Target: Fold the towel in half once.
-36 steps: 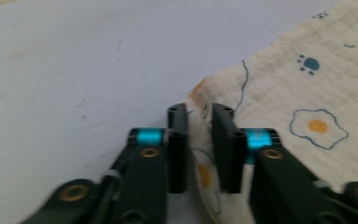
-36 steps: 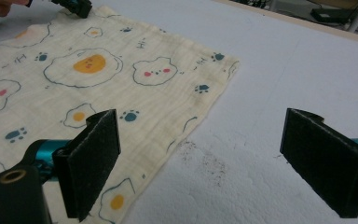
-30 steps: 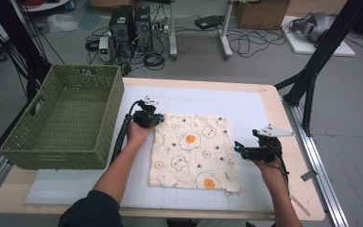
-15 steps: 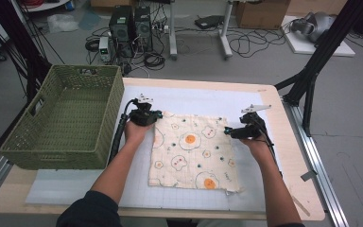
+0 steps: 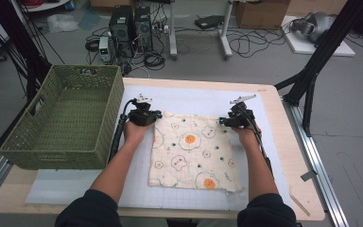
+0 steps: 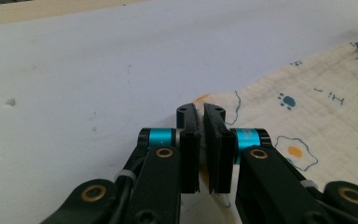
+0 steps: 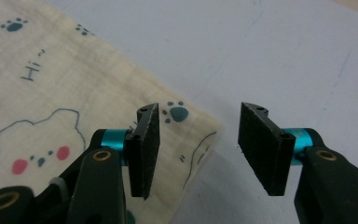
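A square cream muslin cloth [image 5: 192, 151], printed with fried eggs, bears and paw marks, is spread flat on the white gridded mat [image 5: 194, 101] that covers the wooden table [image 5: 293, 156], roughly midway between the person's two forearms. Its two far corners are the parts being worked on.

At the far left corner, the left gripper [image 5: 146, 115] is seen closed, and in the left gripper view [image 6: 200, 140] the jaws are pressed nearly together with a thin edge of the cloth [image 6: 307, 126] pinched between them; that corner is judged to be gripped already. At the far right corner, the right gripper [image 5: 235, 118] is held low over the fabric. In the right gripper view [image 7: 198, 149] its jaws are spread wide, one pad above the paw-printed corner of the cloth [image 7: 74, 102] and the other over the bare mat [image 7: 284, 51], so the corner is straddled but nothing is held.

The work is therefore judged to be at an early stage: one corner is secured, while the other has yet to be closed on. The cloth is not folded or lifted anywhere. The green woven basket [image 5: 94, 156], standing just beside the mat on the left, is seen to hold nothing, so any folding and any putting away are left to be done.
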A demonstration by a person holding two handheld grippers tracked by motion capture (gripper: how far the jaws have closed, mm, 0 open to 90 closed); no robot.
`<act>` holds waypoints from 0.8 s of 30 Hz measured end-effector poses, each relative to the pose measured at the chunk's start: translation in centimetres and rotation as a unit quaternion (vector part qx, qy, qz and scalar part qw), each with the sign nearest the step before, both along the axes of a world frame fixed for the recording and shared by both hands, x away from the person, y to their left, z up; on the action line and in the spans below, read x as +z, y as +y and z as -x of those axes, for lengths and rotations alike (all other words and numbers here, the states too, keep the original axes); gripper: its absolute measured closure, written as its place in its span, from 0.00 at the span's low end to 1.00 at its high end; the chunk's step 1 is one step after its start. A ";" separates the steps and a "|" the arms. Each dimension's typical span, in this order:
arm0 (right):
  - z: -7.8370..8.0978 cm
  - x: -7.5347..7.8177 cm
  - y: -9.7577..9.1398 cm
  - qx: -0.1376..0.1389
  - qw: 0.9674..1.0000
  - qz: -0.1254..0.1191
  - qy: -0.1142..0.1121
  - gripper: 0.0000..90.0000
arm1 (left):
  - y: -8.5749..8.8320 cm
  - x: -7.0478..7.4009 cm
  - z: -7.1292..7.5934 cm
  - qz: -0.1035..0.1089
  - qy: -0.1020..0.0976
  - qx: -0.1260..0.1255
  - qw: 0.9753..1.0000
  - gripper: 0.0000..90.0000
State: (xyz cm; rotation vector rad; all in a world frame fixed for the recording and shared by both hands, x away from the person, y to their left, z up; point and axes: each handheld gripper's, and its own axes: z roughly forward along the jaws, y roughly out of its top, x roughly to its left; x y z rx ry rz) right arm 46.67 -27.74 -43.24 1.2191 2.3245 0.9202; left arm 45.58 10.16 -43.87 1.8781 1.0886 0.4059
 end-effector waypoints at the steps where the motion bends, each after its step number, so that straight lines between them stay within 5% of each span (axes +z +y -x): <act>1: -0.1 -0.3 0.1 0.001 1.000 -0.003 0.005 0.57 | 0.0 0.0 0.0 0.001 -0.001 0.000 1.000 0.94; 4: -0.2 -0.8 0.1 0.007 1.000 -0.014 0.014 0.76 | 0.2 -0.1 0.0 -0.003 0.001 -0.001 1.000 0.94; 5: -0.2 -0.7 0.1 0.014 1.000 -0.014 0.015 0.94 | 0.3 -0.1 0.0 -0.004 0.001 0.000 1.000 0.94; 6: -0.1 -0.5 0.4 0.021 1.000 0.001 0.011 0.96 | 0.3 0.0 -0.1 -0.008 -0.005 0.001 1.000 0.94; 8: -0.1 -0.2 1.1 0.028 0.999 0.037 -0.005 0.97 | 0.3 0.5 0.1 -0.018 -0.028 0.008 0.999 0.94; 9: 0.0 0.0 1.2 0.027 0.999 0.037 -0.013 0.97 | 0.3 0.8 0.1 -0.015 -0.036 0.010 0.999 0.94; 18: 0.2 2.7 0.0 -0.015 0.997 -0.011 -0.077 0.97 | 0.3 3.3 0.1 0.031 -0.092 0.027 0.995 0.94; 24: 1.2 4.6 -0.5 -0.003 0.994 -0.038 -0.098 0.97 | 0.6 3.9 0.9 0.045 -0.077 0.006 0.996 0.94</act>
